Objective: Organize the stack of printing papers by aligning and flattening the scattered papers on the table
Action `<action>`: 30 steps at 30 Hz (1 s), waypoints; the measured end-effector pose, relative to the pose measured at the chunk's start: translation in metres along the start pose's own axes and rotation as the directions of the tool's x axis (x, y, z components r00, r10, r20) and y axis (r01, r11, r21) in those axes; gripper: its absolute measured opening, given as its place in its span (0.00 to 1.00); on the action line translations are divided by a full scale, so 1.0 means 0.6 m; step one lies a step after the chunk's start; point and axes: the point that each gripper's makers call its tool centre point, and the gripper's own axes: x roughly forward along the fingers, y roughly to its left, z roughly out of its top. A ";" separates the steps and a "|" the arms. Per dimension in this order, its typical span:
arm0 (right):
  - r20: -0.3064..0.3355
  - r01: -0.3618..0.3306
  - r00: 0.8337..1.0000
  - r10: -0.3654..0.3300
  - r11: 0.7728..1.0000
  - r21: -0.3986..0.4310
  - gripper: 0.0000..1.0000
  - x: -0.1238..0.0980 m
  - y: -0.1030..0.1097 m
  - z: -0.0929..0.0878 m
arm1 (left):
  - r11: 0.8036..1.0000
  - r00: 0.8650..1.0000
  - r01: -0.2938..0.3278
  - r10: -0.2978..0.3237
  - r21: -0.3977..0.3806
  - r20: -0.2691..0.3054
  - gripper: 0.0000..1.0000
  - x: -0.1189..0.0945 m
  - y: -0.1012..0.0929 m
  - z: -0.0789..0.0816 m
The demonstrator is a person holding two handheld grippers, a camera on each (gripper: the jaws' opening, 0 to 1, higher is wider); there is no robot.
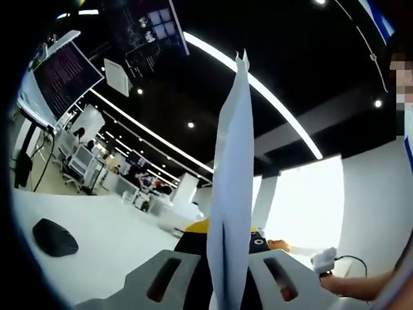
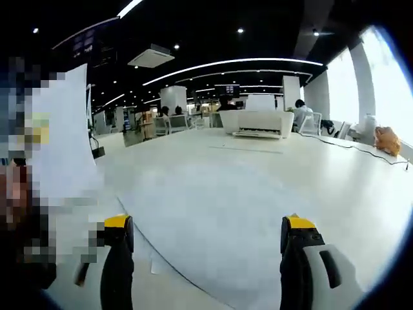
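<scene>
The white tabletop (image 2: 258, 187) carries a large sheet of paper (image 2: 213, 239) lying flat toward its near edge, not yet squared with the rest. The paper stack (image 1: 232, 194) stands on edge, lifted off the tabletop, pinched tight between the left gripper (image 1: 227, 284) fingers. The right gripper (image 2: 206, 258) hovers low over the flat sheet, fingers wide apart, empty. Aligning looks underway; flattening remains.
</scene>
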 end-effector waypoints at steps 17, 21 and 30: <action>0.073 0.044 0.996 -0.041 0.998 -0.037 0.86 -0.020 -0.083 -0.004 | 1.000 1.000 0.006 -0.006 -0.021 -0.016 0.06 0.000 -0.003 -0.020; 0.051 0.058 0.997 -0.055 0.996 -0.061 0.85 0.019 -0.135 -0.001 | 1.000 1.000 0.004 -0.004 -0.017 -0.024 0.06 0.000 -0.001 -0.023; 0.009 -0.033 0.999 0.034 0.997 -0.067 0.85 0.078 -0.161 0.009 | 1.000 1.000 -0.004 0.004 -0.017 -0.026 0.06 0.001 0.004 -0.024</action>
